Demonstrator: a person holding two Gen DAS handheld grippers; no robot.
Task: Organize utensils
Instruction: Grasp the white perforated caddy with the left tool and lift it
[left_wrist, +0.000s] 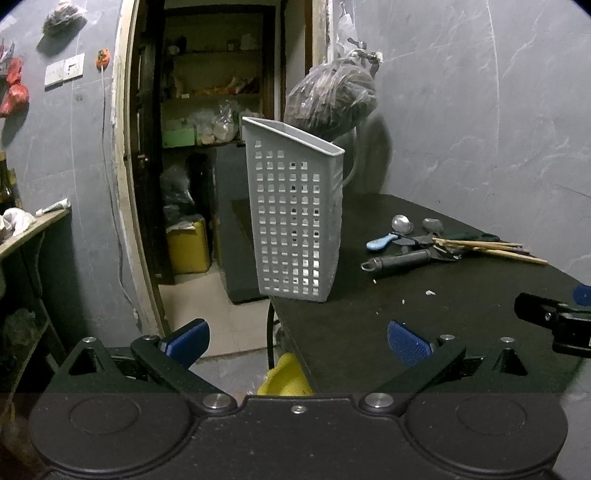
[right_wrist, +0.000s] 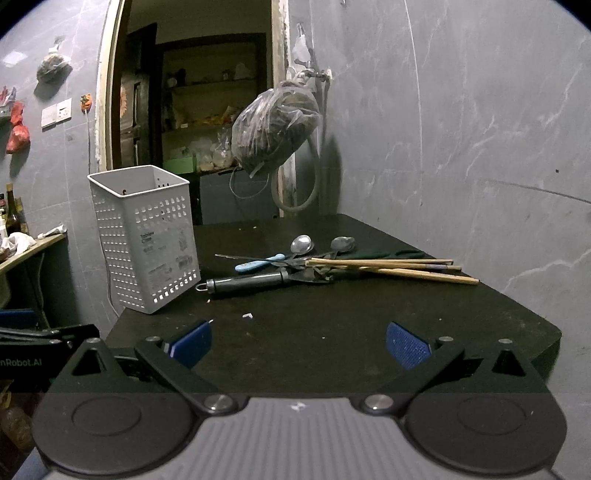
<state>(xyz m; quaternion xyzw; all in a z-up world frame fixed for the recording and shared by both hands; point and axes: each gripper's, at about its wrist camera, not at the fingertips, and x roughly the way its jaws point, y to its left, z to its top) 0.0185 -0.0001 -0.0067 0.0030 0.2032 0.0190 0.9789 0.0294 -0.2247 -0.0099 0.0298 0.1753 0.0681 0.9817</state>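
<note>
A white perforated utensil holder (left_wrist: 295, 210) (right_wrist: 146, 240) stands upright at the left corner of the black table (left_wrist: 424, 325) (right_wrist: 332, 325). To its right lies a pile of utensils: two metal spoons (right_wrist: 302, 244), a blue-handled utensil (right_wrist: 258, 263) (left_wrist: 382, 242), a dark-handled tool (right_wrist: 251, 283) (left_wrist: 400, 258) and wooden chopsticks (right_wrist: 399, 267) (left_wrist: 491, 248). My left gripper (left_wrist: 297, 341) hangs open near the table's left edge, short of the holder. My right gripper (right_wrist: 299, 343) is open over the table's near side, with nothing between its fingers. The right gripper's body (left_wrist: 554, 321) shows in the left wrist view.
A clear bag of dark stuff (right_wrist: 275, 129) hangs from a tap on the grey wall behind the table. An open doorway (left_wrist: 207, 147) leads to a storeroom with shelves. A wooden shelf (left_wrist: 33, 229) stands at left. A yellow object (left_wrist: 284, 376) lies on the floor below the table edge.
</note>
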